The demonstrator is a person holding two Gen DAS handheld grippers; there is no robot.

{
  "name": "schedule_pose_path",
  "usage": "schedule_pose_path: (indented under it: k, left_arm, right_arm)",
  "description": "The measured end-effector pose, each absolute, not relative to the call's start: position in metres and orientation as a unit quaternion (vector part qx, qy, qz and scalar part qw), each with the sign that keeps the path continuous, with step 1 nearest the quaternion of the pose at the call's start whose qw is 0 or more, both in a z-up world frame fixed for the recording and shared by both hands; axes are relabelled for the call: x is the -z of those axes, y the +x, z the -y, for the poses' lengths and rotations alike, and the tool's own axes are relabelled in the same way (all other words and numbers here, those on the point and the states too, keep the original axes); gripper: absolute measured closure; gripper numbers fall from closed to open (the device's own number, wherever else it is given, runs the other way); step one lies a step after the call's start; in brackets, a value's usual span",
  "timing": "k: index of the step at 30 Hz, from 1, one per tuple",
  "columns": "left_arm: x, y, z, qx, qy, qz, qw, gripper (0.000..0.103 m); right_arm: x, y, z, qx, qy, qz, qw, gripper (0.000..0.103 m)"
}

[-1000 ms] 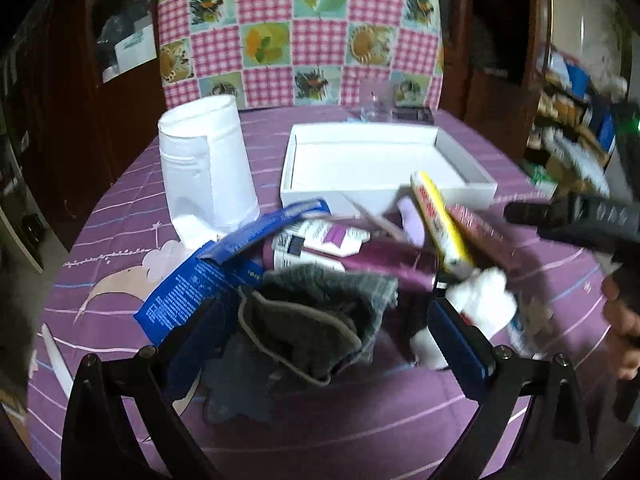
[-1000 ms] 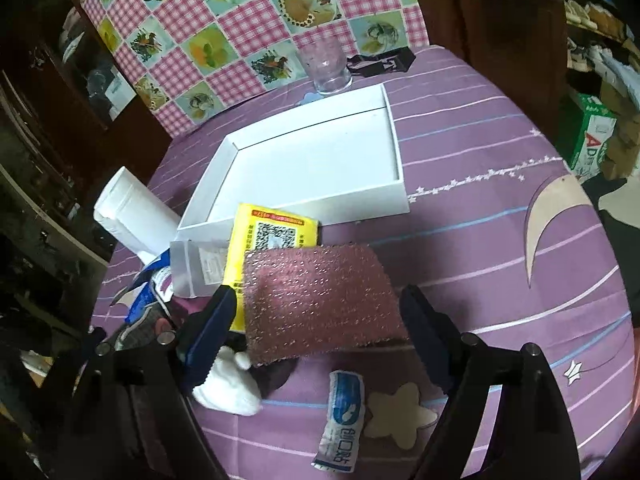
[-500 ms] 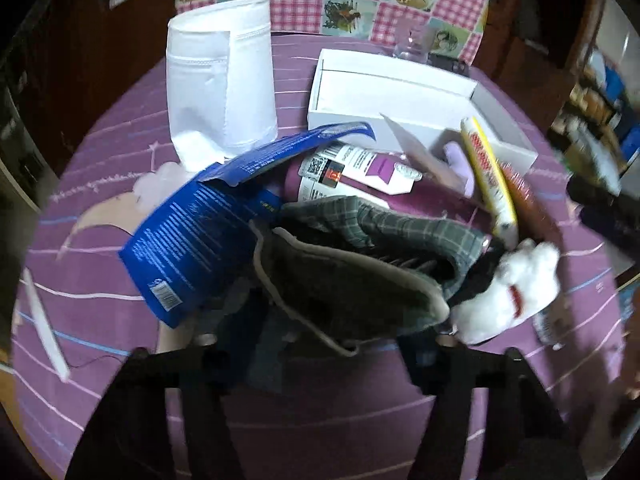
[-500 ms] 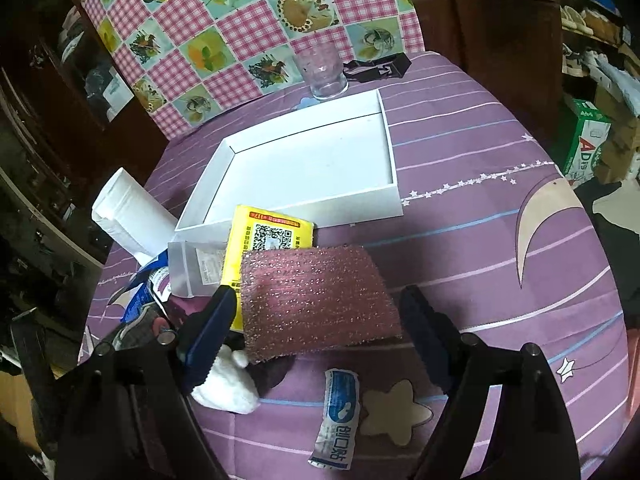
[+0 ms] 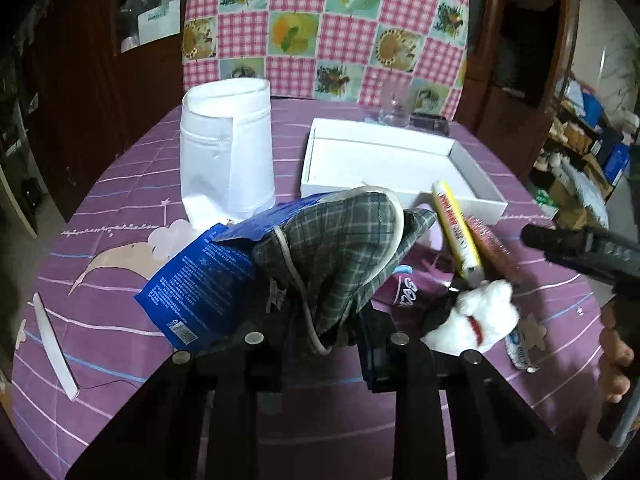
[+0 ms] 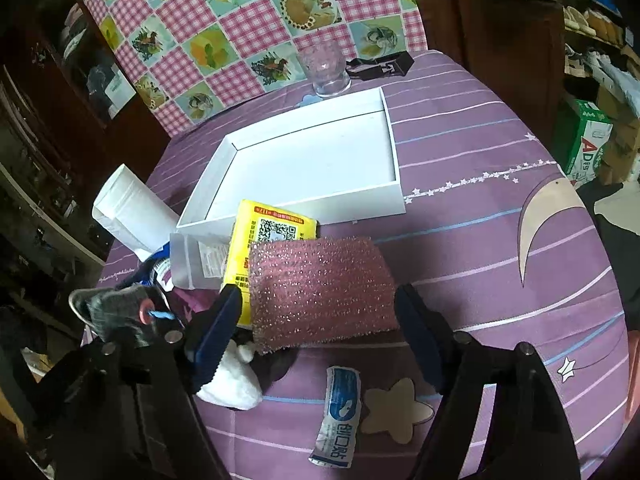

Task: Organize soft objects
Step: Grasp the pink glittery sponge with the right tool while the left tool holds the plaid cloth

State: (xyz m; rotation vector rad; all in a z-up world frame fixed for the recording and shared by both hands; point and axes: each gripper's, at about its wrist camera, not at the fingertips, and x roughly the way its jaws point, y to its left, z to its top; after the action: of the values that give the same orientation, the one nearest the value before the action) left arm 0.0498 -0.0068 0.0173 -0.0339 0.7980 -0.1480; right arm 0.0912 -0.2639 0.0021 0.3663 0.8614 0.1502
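Observation:
My left gripper [image 5: 320, 332] is shut on a grey-green plaid cloth pouch [image 5: 344, 248] and holds it lifted above the purple tablecloth; the pouch also shows in the right wrist view [image 6: 116, 316]. My right gripper [image 6: 320, 332] is open, its fingers on either side of a pink glittery sponge [image 6: 320, 284] that lies on the pile. A small white plush toy [image 5: 476, 320] lies beside the pile, under the right gripper's left finger [image 6: 228, 384]. An empty white tray [image 6: 304, 164] stands behind the pile.
A white fabric cylinder [image 5: 228, 156] stands at the left. A blue packet [image 5: 204, 276], a yellow box [image 6: 264, 236], a clear tube [image 6: 196, 256] and a small sachet [image 6: 338, 416] lie around. A glass [image 6: 324, 68] stands behind the tray. A chequered chair back [image 5: 320, 28] is beyond.
My left gripper has closed on the plaid pouch and lifted it off the pile. My right gripper has stayed open over the pink sponge.

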Motion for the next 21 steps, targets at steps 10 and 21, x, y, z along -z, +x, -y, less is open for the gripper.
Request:
schedule_pose_path:
  k: [10, 21]
  left_arm:
    - [-0.03, 0.04, 0.004, 0.07, -0.022, -0.34, 0.937, 0.08]
    - [-0.026, 0.037, 0.02, 0.126, -0.031, -0.329, 0.935, 0.08]
  right_arm:
    - [0.0, 0.087, 0.231, -0.073, 0.083, -0.413, 0.904, 0.03]
    - [0.025, 0.104, 0.245, -0.066, 0.119, -0.455, 0.88, 0.054]
